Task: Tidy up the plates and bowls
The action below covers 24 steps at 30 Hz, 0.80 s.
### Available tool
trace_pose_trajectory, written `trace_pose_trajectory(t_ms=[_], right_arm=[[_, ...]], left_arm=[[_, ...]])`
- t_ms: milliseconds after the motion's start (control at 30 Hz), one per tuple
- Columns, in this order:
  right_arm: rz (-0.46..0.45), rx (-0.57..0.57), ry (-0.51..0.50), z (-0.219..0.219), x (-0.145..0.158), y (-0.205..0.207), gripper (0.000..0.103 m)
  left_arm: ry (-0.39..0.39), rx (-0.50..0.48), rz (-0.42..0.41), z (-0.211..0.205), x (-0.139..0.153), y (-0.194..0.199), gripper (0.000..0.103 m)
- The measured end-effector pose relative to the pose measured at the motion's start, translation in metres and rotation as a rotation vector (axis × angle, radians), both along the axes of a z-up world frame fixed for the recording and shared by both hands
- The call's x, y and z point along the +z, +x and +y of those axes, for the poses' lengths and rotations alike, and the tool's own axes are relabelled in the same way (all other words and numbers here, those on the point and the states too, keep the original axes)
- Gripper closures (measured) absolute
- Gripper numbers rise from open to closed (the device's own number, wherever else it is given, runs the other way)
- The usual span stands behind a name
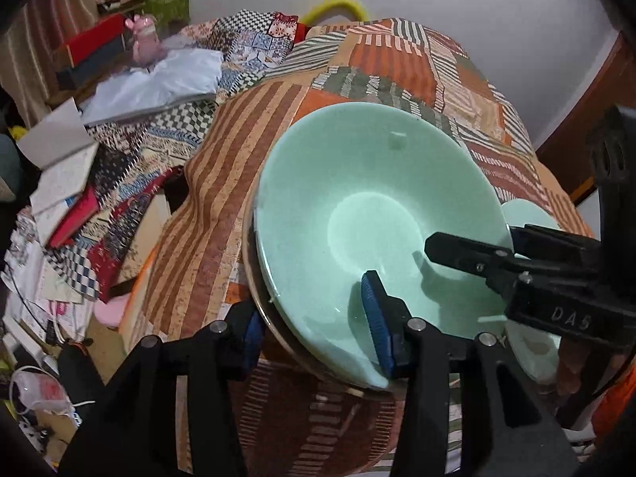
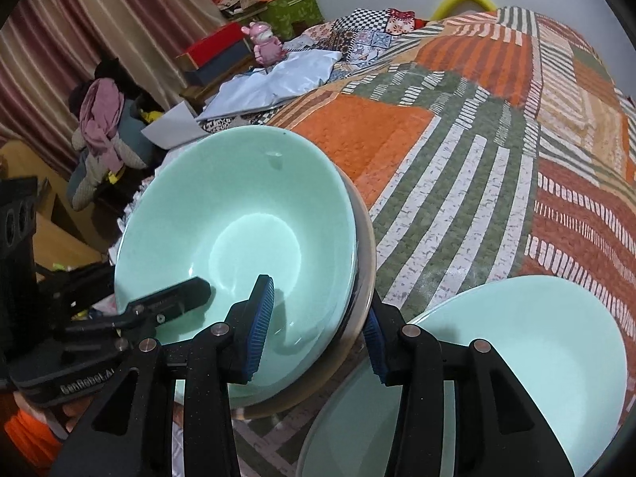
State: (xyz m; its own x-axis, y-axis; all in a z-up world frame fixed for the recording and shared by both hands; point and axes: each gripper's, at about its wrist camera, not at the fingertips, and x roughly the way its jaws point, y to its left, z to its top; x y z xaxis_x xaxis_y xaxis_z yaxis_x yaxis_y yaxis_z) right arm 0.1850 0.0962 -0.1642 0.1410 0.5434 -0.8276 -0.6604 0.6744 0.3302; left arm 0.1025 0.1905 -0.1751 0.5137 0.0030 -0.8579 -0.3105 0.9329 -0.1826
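Only right view shows plate (image 2: 536, 338) clearly — both grippers (image 1: 314, 310) (image 2: 318, 314) straddle bowl (image 2: 238, 206) (grip unclear).

Left gripper (image 1: 318, 324) jaws part-open, angled downward; right gripper (image 2: 318, 326) likewise, perhaps clamping.

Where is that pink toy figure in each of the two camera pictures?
Left wrist view: the pink toy stands at upper left, beside a red box.
Right wrist view: the pink toy stands near top centre, left of the middle.
Shared landmark: the green bowl, with a jaw of each gripper inside.
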Motion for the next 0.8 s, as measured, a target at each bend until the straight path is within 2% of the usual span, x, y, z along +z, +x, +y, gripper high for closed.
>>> trace_pose_trajectory(t_ms=[333,800], right_arm=[[-0.052,-0.03,0.051,-0.022,0.025,-0.006,0.063],[-0.132,-0.106,0.091,-0.07,0.057,-0.015,0.063]], left_arm=[[0.004,-0.01,-0.039,-0.014,0.022,-0.003,0.057],[0.029,-0.08,-0.092,-0.064,0.057,-0.001,0.057]])
